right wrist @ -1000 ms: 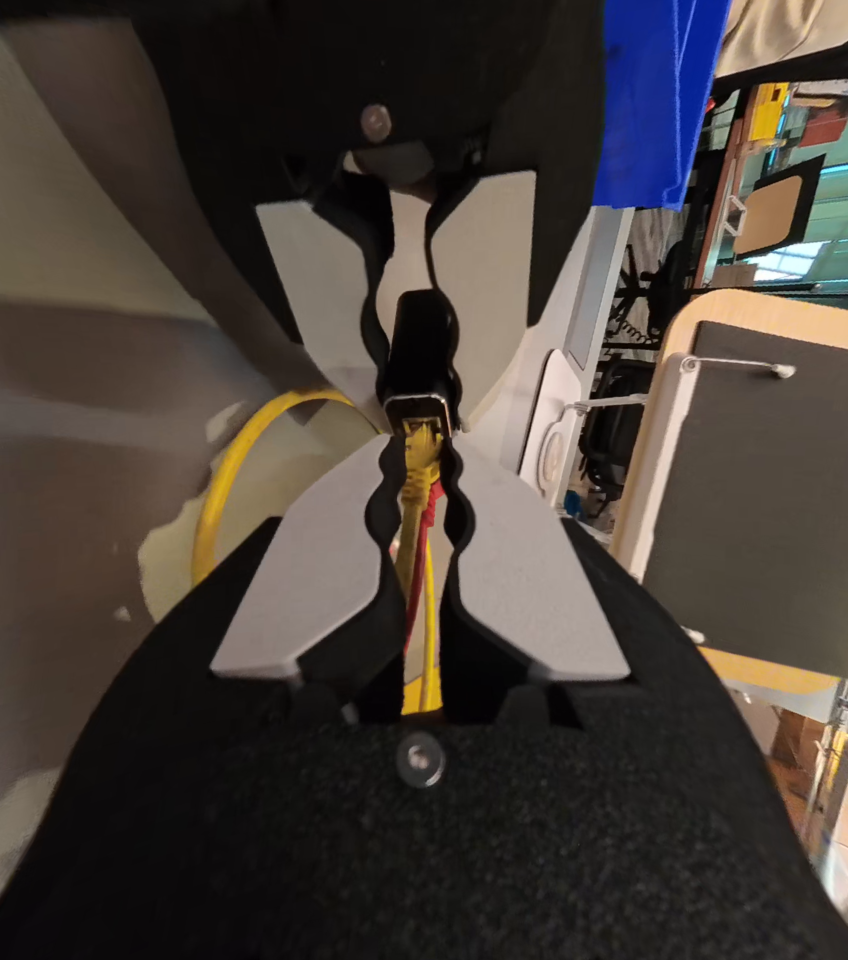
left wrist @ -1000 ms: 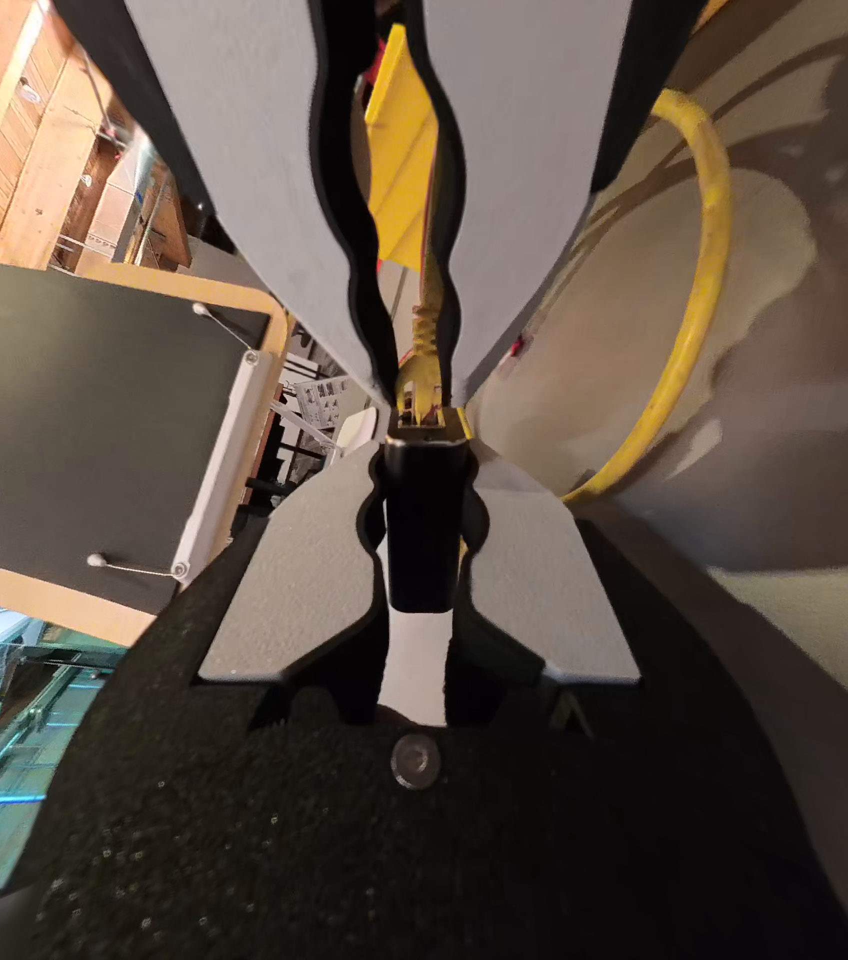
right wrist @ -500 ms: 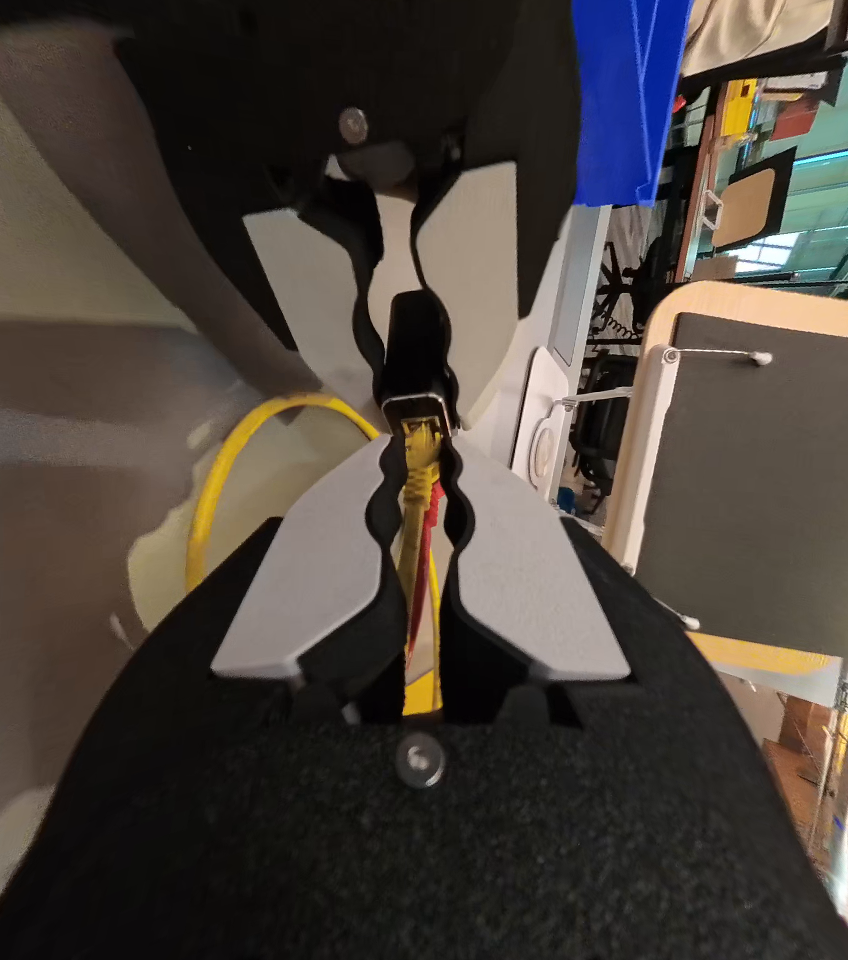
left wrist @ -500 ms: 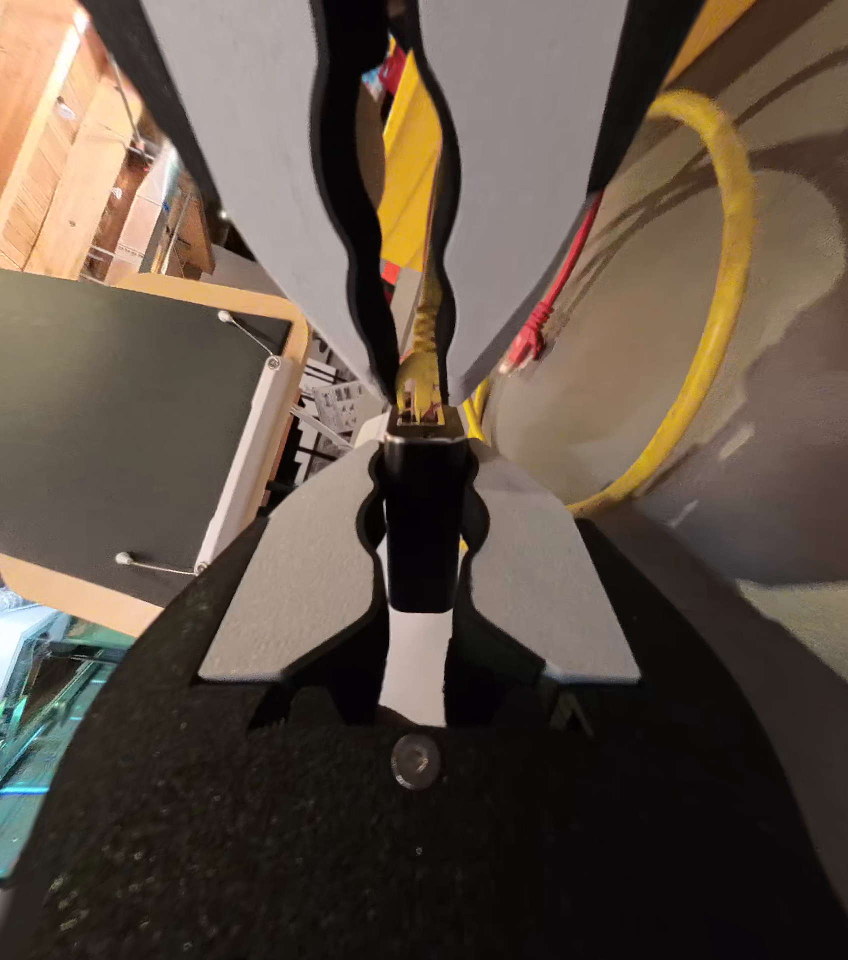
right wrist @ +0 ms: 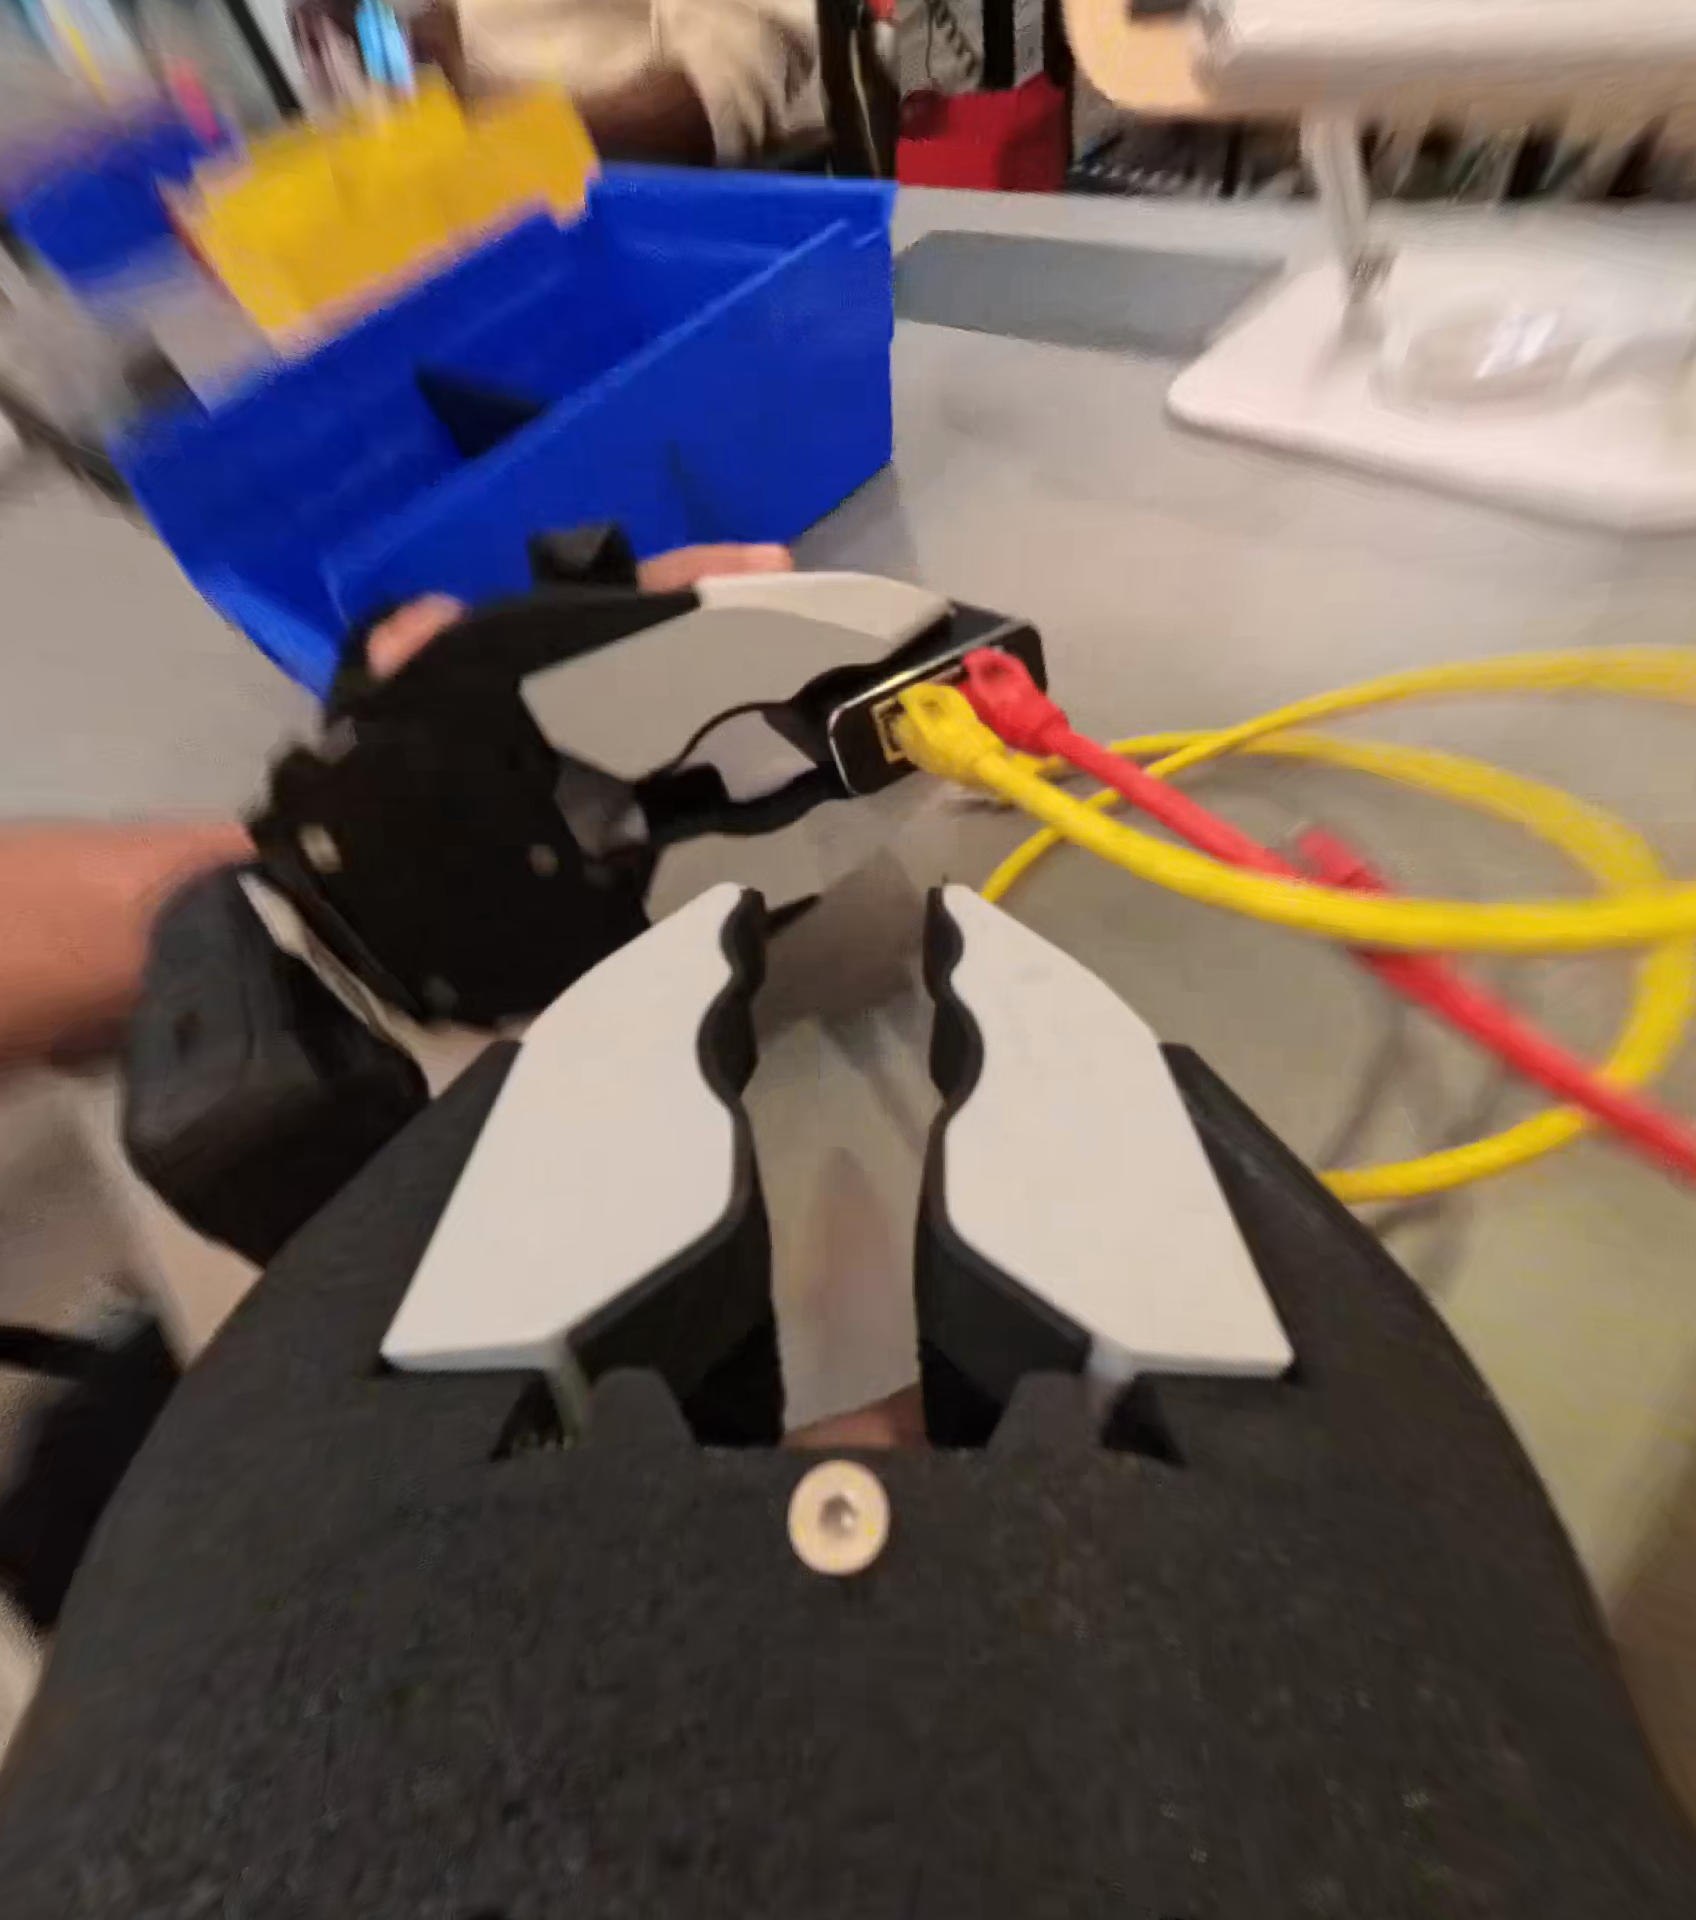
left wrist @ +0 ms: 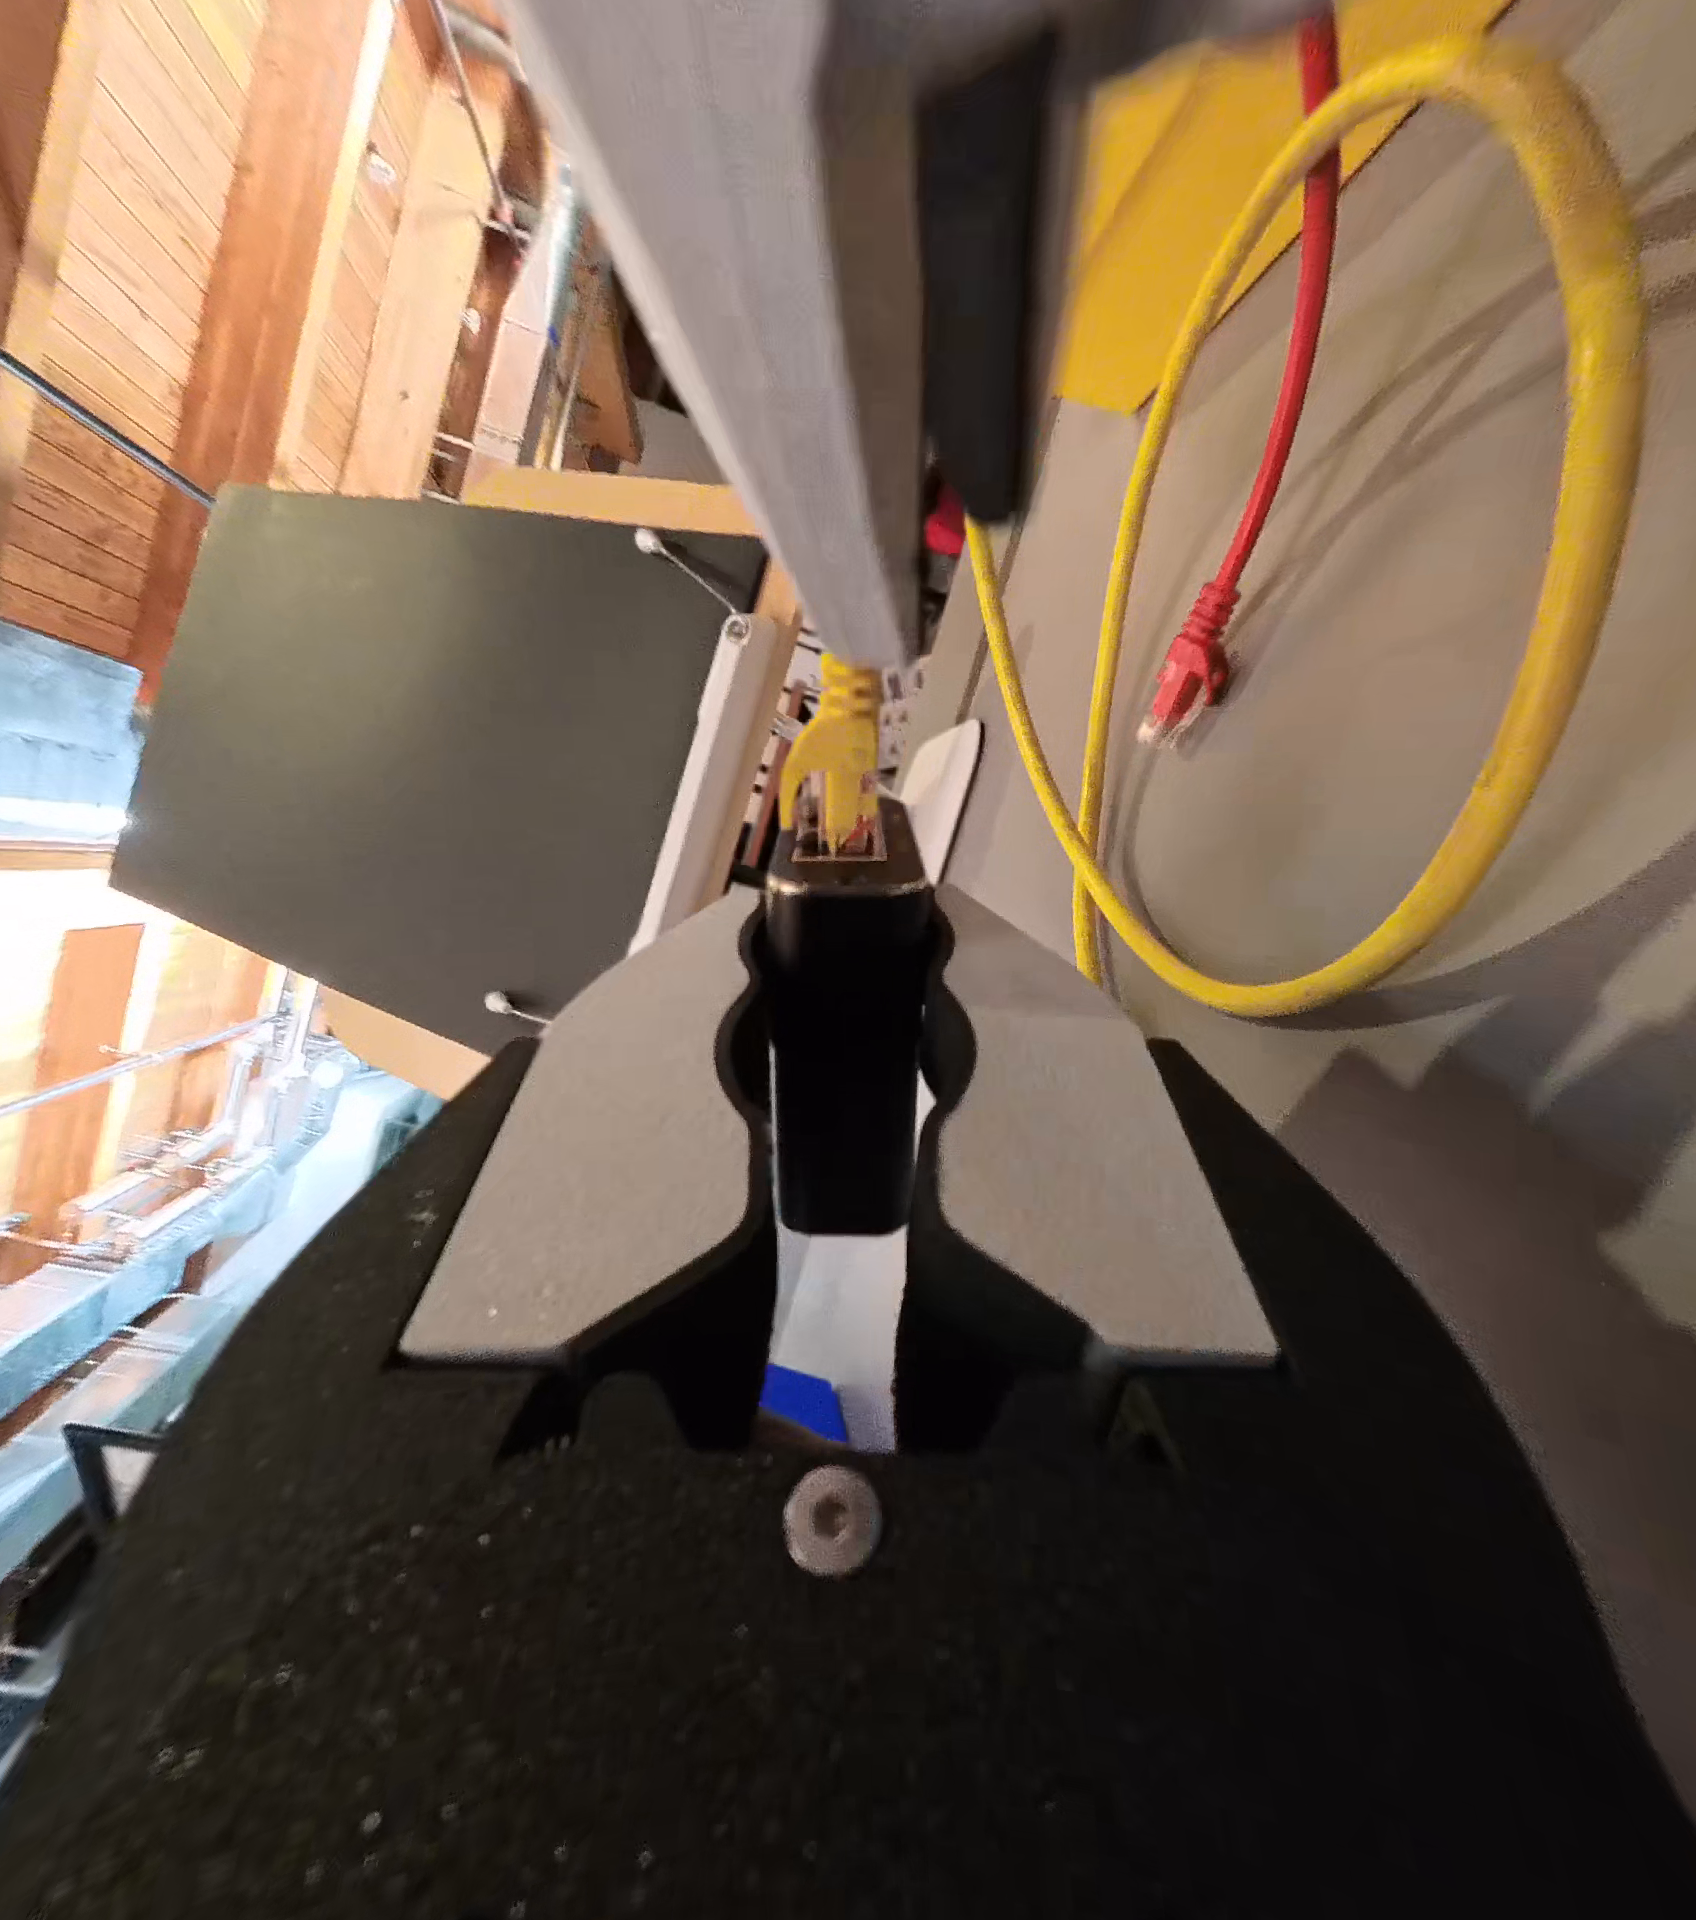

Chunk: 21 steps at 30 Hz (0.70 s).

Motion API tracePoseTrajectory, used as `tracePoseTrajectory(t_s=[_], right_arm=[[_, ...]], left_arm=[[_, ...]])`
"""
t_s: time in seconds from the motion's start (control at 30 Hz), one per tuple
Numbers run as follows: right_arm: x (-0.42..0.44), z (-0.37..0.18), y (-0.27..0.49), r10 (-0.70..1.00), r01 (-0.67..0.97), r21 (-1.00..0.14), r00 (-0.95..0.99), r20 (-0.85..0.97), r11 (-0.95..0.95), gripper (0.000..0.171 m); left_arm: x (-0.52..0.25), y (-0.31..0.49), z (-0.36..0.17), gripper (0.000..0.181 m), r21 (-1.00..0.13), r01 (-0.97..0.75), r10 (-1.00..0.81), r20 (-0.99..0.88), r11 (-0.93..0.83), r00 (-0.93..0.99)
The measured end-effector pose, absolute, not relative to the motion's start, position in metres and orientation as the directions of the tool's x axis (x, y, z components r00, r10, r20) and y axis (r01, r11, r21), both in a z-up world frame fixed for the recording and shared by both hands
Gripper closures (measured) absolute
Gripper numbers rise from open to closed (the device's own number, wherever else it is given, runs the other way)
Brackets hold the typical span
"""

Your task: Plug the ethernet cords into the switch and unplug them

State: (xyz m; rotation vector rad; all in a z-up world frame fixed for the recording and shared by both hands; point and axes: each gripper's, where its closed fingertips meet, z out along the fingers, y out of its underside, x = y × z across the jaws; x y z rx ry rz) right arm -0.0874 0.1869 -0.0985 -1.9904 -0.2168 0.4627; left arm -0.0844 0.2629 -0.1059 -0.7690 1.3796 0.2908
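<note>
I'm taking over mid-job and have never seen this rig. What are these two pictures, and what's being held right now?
There is no robot arm: a person holds a hand-held two-finger gripper in each hand, each with a camera looking along its fingers.

The left wrist view shows the left gripper clamped on the small black switch, with a yellow cord plug in its port.

The right wrist view shows the right gripper open and empty. Beyond it you see the left gripper from outside, holding the switch above the grey table. A yellow cord and a red cord are both plugged in; their slack lies on the table. A blue bin stands behind.
</note>
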Motion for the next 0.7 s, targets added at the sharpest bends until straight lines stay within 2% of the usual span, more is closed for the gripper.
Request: tracePoseTrajectory(t_s=[0.07, 0.13, 0.2, 0.27, 0.43, 0.7], right_arm=[[-0.088, -0.108, 0.192, 0.260, -0.378, -0.757, 0.778, -0.571, -0.533, 0.136], [-0.090, -0.106, 0.200, 0.212, -0.604, -0.559, 0.549, -0.809, -0.568, 0.130], [-0.088, -0.097, 0.207, 0.201, -0.741, -0.367, 0.308, -0.930, -0.563, 0.131], [-0.083, -0.095, 0.212, 0.189, -0.792, -0.281, 0.211, -0.959, -0.541, 0.135], [-0.085, -0.106, 0.213, 0.150, -0.787, -0.273, 0.229, -0.962, -0.554, 0.149], [-0.083, -0.109, 0.213, 0.152, -0.790, -0.281, 0.237, -0.960, -0.545, 0.155]], left_arm=[[-0.084, 0.259, -0.104, 0.157, -0.297, -0.601, -0.215, -0.955, 0.742, 0.206], [-0.083, 0.254, -0.102, 0.157, -0.262, -0.592, -0.174, -0.964, 0.762, 0.202], [-0.081, 0.249, -0.103, 0.157, -0.227, -0.592, -0.141, -0.972, 0.774, 0.188], [-0.080, 0.246, -0.106, 0.157, -0.194, -0.592, -0.114, -0.979, 0.782, 0.170], [-0.076, 0.242, -0.110, 0.157, -0.159, -0.592, -0.087, -0.985, 0.790, 0.149], [-0.075, 0.243, -0.112, 0.157, -0.146, -0.594, -0.078, -0.987, 0.791, 0.139]])
